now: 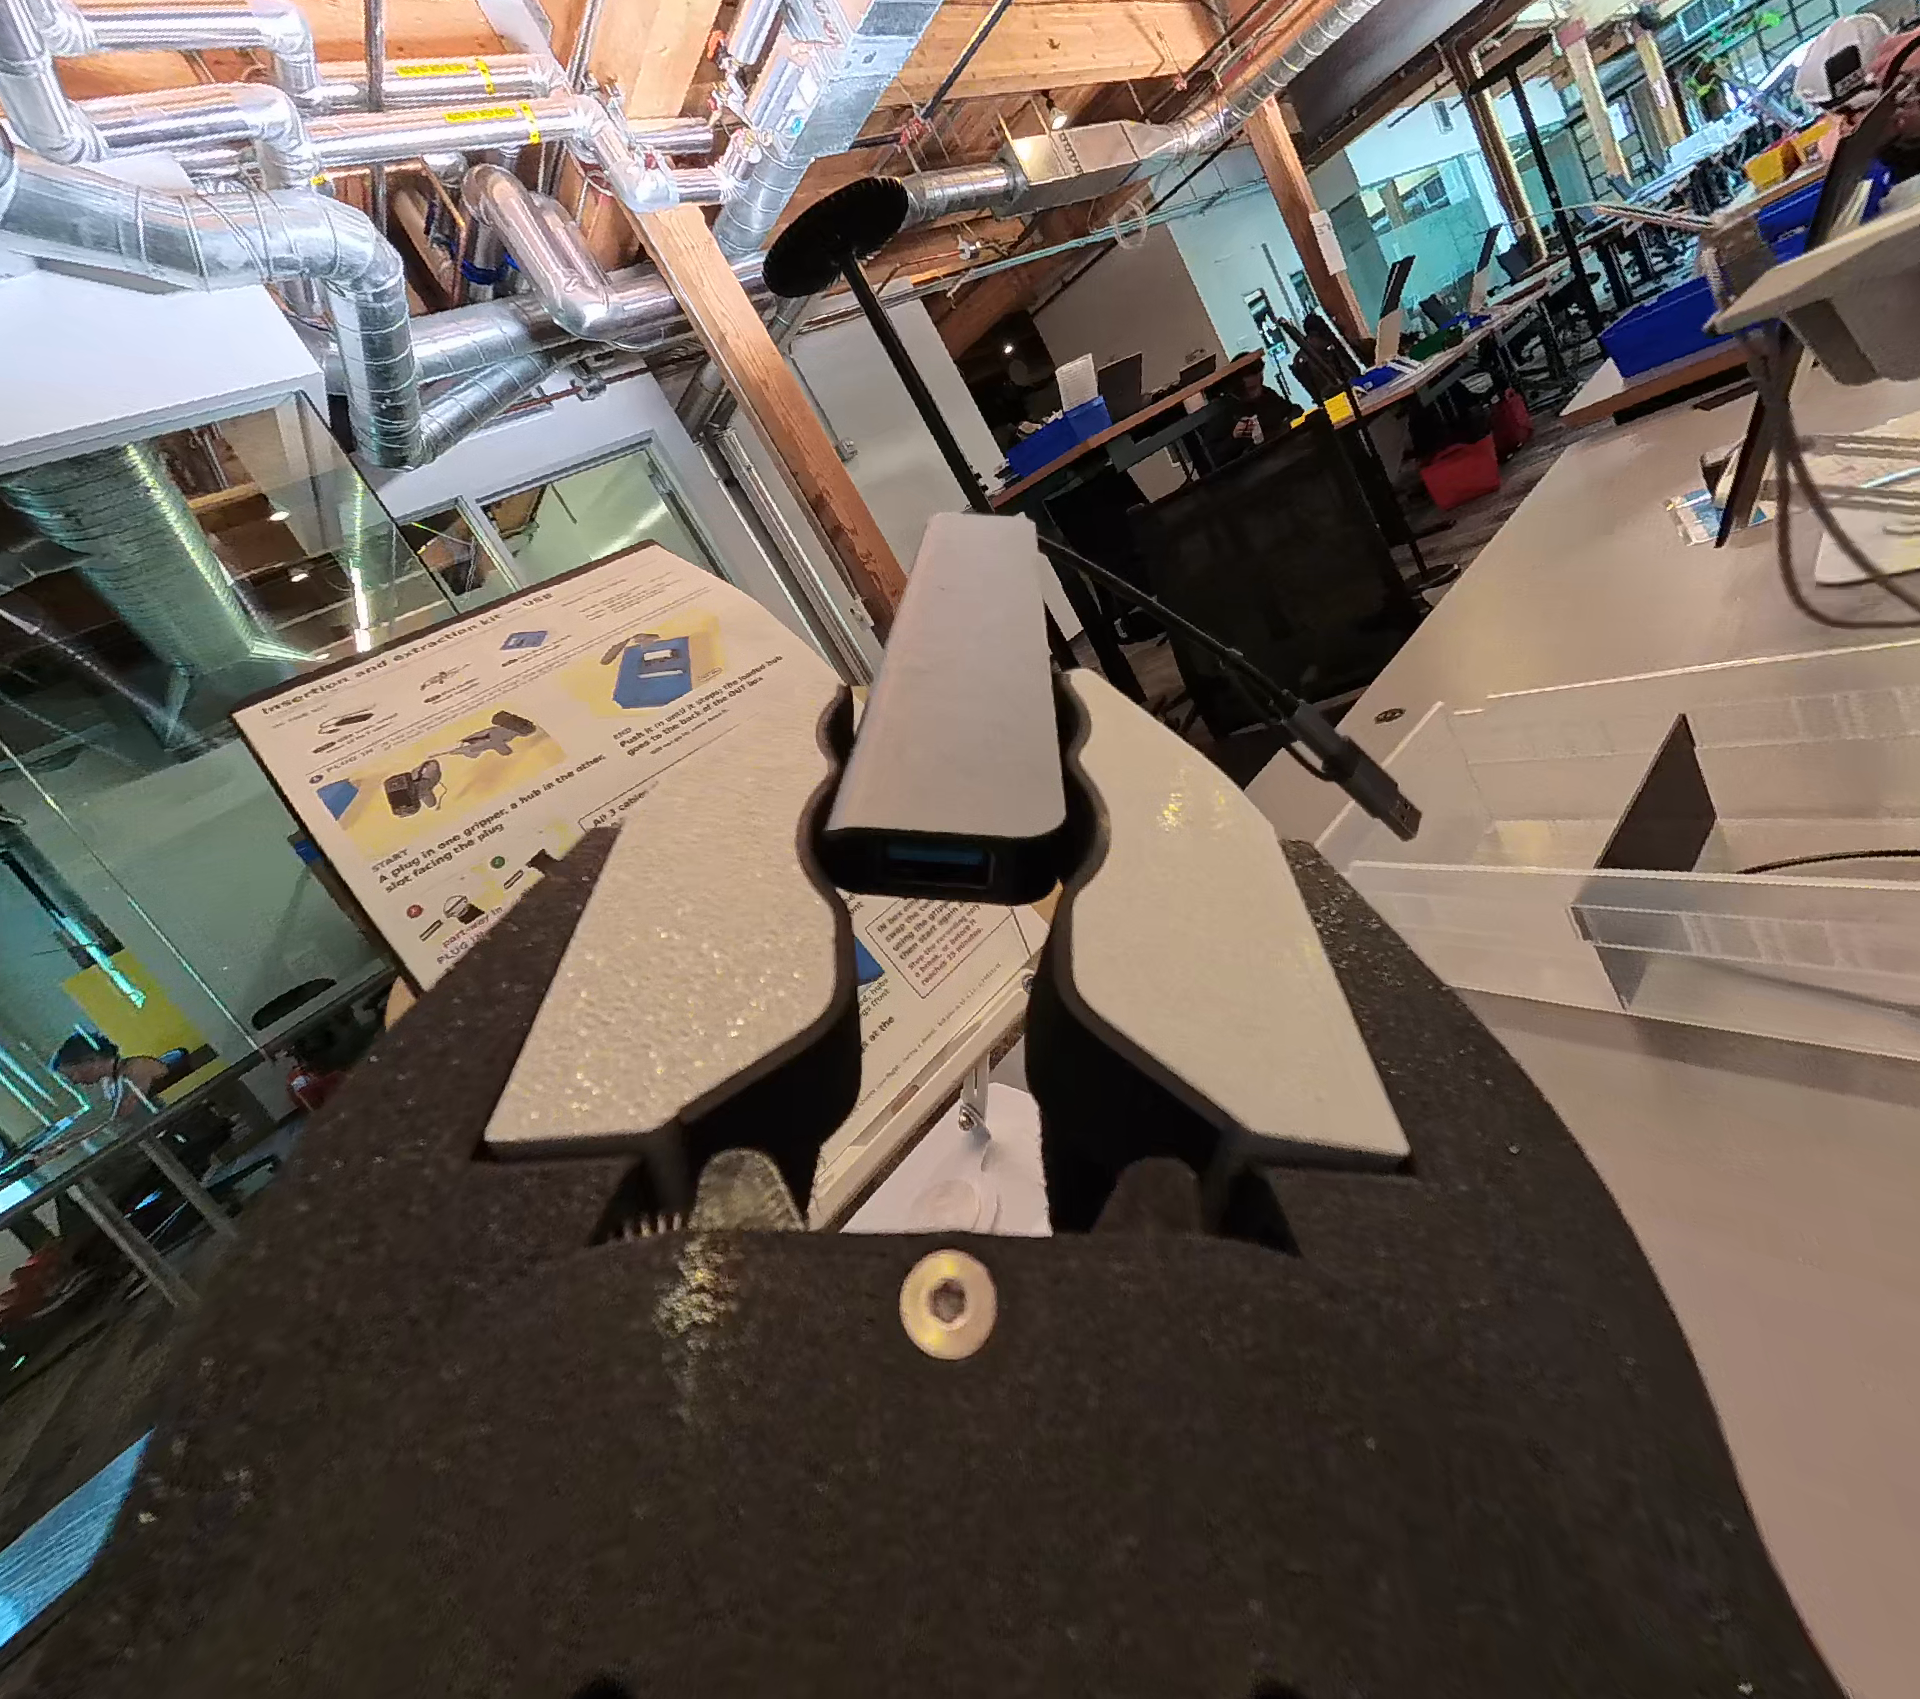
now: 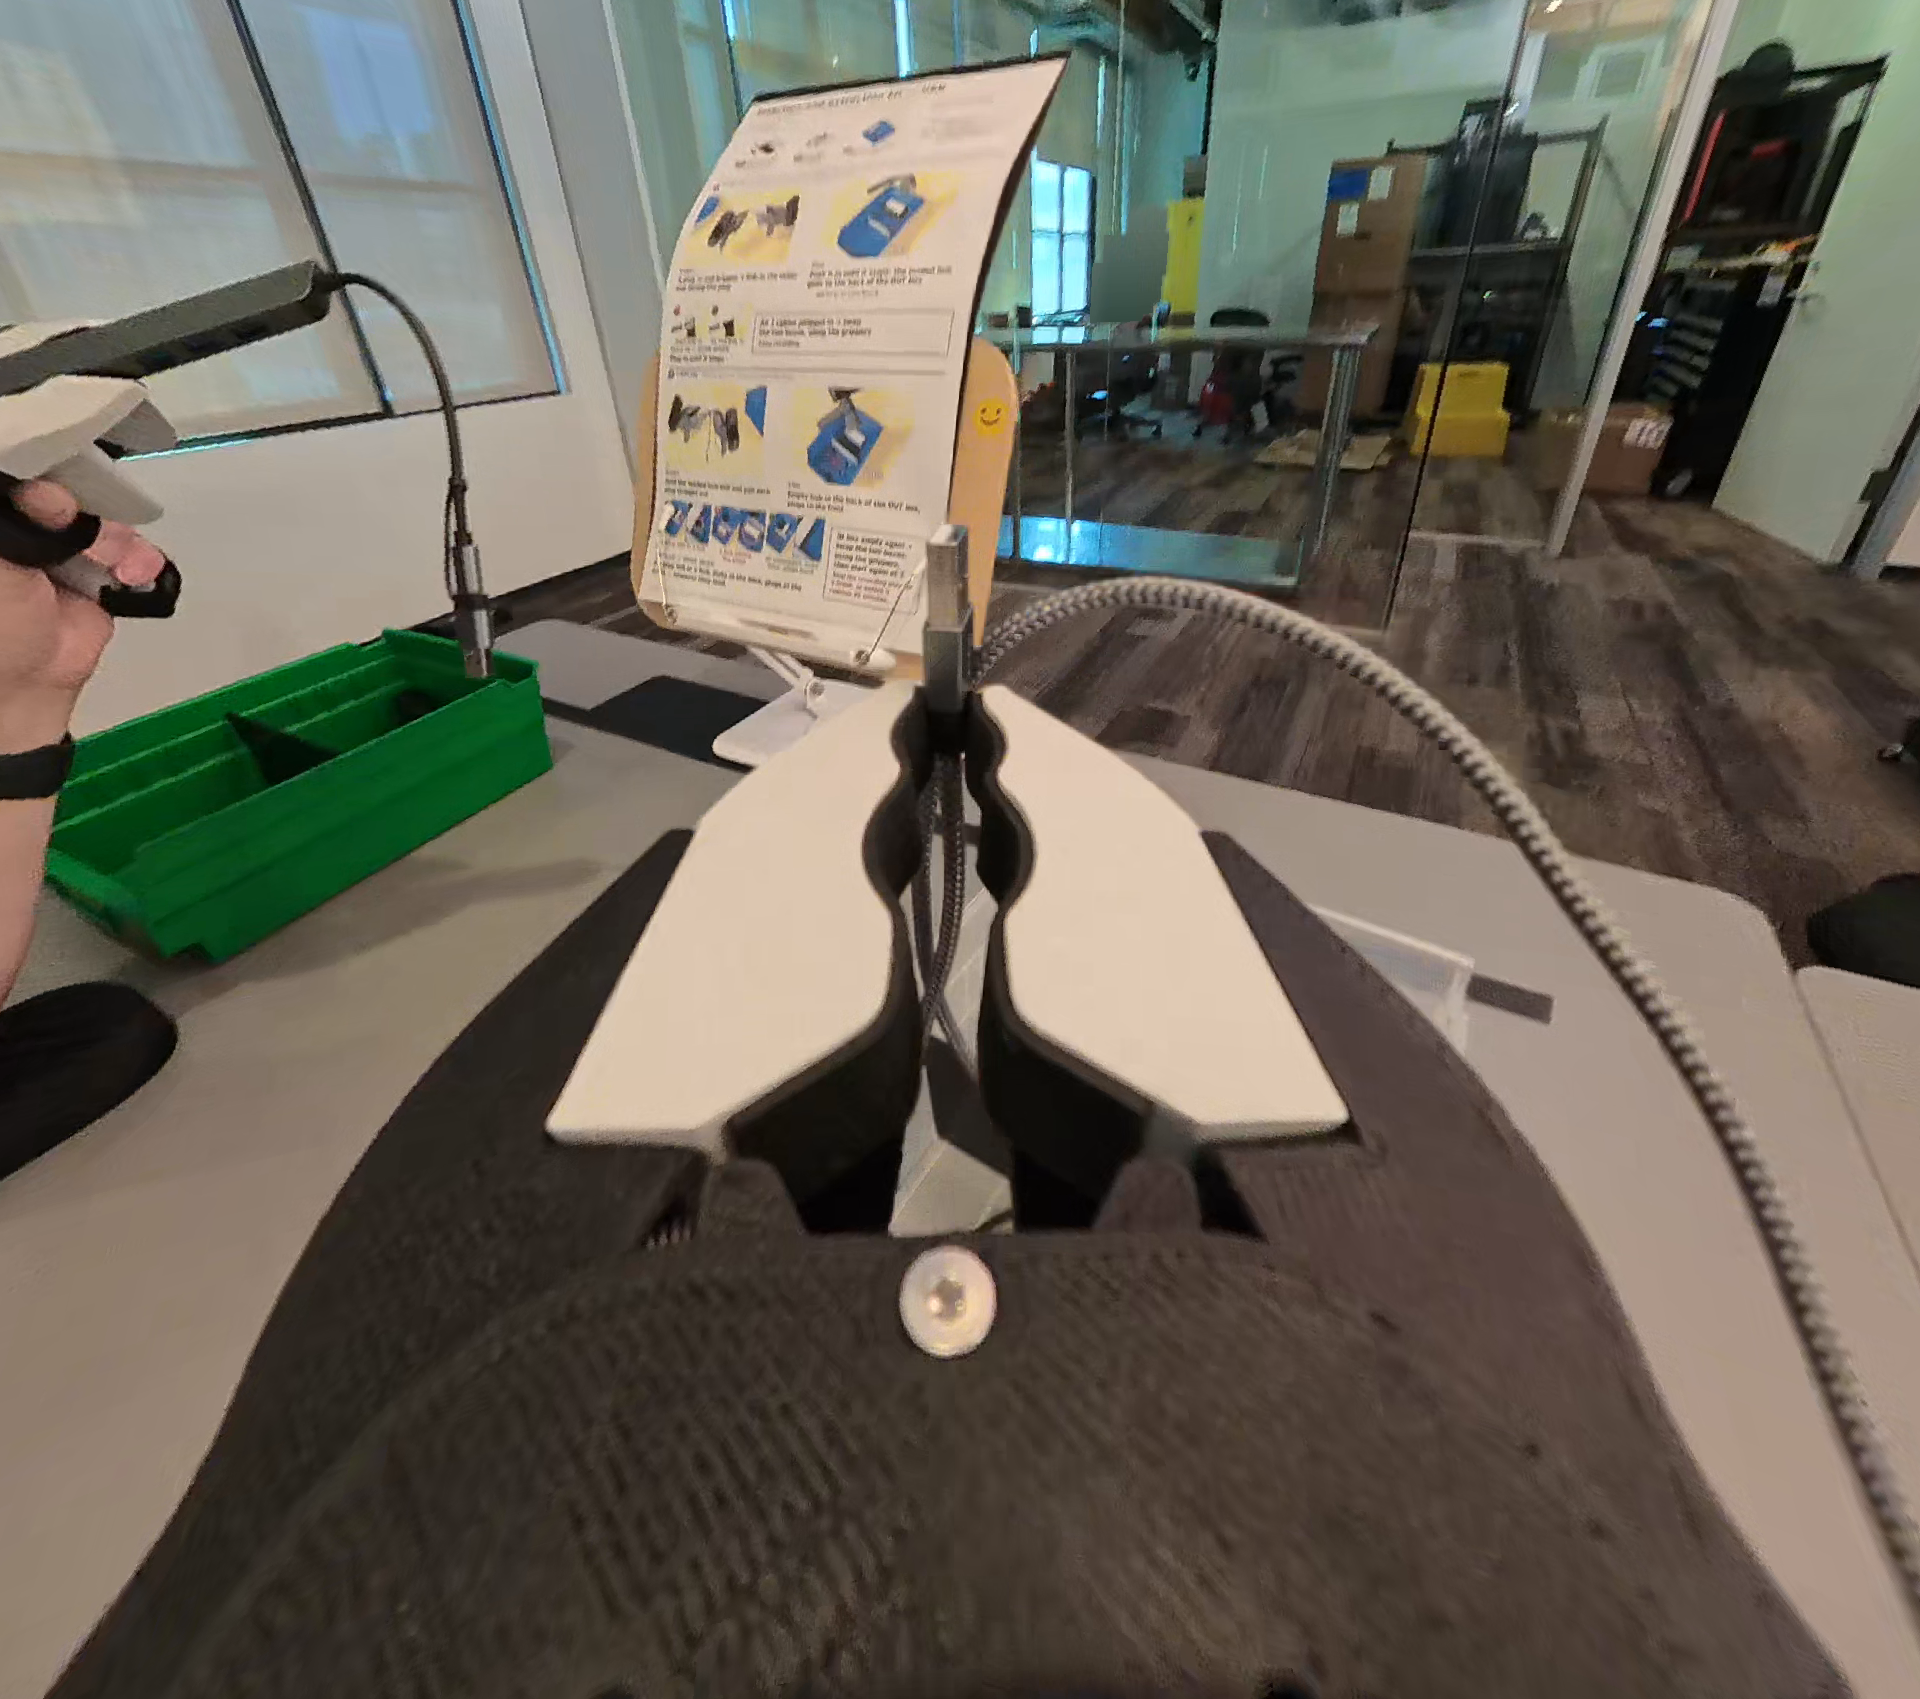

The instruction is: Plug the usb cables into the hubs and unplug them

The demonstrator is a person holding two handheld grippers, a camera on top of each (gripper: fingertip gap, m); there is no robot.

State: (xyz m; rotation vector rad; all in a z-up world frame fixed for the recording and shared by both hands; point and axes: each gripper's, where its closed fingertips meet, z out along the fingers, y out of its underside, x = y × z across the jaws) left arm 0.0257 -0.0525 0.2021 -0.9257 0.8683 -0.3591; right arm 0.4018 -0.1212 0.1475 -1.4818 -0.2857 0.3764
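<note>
My left gripper (image 1: 951,730) is shut on a grey USB hub (image 1: 951,693) and holds it tilted up in the air. A blue port (image 1: 933,863) in the hub's near end faces the camera. The hub's own black cable hangs off its far end, with a plug (image 1: 1377,792) at its tip. My right gripper (image 2: 948,719) is shut on a braided USB cable just behind its metal plug (image 2: 948,600), which points forward. The cable (image 2: 1558,860) loops off to the right. The left gripper with the hub (image 2: 177,330) also shows at the far left of the right wrist view.
A green divided bin (image 2: 301,776) stands on the grey table (image 2: 468,880) at the left. An instruction sheet on a stand (image 2: 831,361) is straight ahead. Clear acrylic holders (image 1: 1662,870) sit on the table to the right of the left gripper. A person's hand (image 2: 52,600) holds the left gripper.
</note>
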